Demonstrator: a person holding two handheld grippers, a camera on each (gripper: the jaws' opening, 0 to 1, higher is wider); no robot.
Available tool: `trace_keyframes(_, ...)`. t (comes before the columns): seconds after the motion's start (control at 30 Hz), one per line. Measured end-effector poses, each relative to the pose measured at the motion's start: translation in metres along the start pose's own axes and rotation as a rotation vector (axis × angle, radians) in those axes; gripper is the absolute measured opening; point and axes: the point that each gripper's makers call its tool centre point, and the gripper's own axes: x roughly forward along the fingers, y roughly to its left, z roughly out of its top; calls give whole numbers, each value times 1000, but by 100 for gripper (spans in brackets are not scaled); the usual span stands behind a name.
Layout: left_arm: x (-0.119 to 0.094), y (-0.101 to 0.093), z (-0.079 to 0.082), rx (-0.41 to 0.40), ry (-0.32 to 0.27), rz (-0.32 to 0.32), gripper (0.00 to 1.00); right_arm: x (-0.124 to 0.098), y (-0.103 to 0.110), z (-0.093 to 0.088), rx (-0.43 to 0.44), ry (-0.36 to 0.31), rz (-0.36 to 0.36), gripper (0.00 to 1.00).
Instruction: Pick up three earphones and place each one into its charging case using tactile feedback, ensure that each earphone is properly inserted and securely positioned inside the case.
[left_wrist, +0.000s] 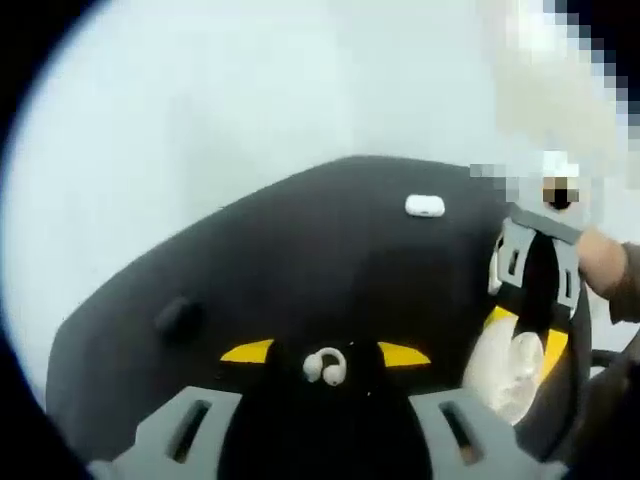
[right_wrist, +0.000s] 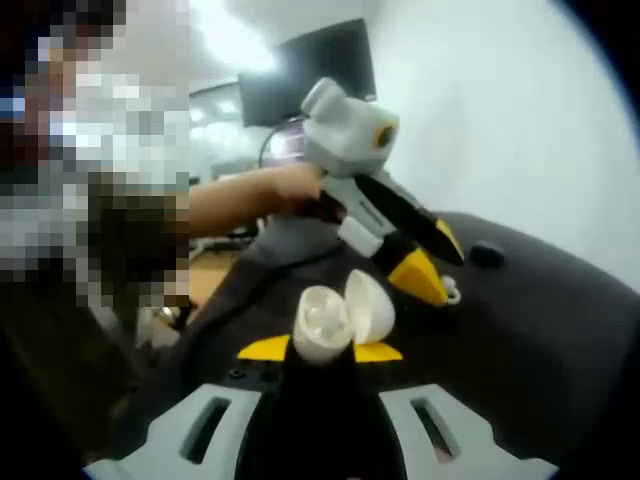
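- Beneath both grippers, the dark tabletop (left_wrist: 330, 260) carries a closed white case (left_wrist: 424, 206), far ahead.
- Right gripper (right_wrist: 322, 345) clamps the open charging case (right_wrist: 340, 318); hold it level.
- Left gripper (left_wrist: 325, 362) pinches the earphone (left_wrist: 326, 366); seat gently, feeling for the click.

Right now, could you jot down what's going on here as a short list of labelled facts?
Surface: black table
Left tongs: shut on a white earphone
Right tongs: shut on an open white charging case
Also on table: closed white case, small dark object
Progress: earphone not yet in the case
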Motion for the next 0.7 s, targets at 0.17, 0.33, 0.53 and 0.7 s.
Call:
trace_keyframes(0.17, 2, 5, -14, -19, 44, -33, 28, 0, 1, 0, 0, 0, 1, 22)
trace_keyframes(0.33, 6, 5, -14, -63, -16, -83, 18, 0, 2, 0, 0, 2, 3, 22)
trace_keyframes(0.53, 7, 6, -12, -87, -34, -103, 16, 1, 2, 0, -2, 3, 3, 22)
trace_keyframes(0.7, -14, 21, 4, -107, -124, -62, 16, 1, 2, 0, -1, 2, 4, 22)
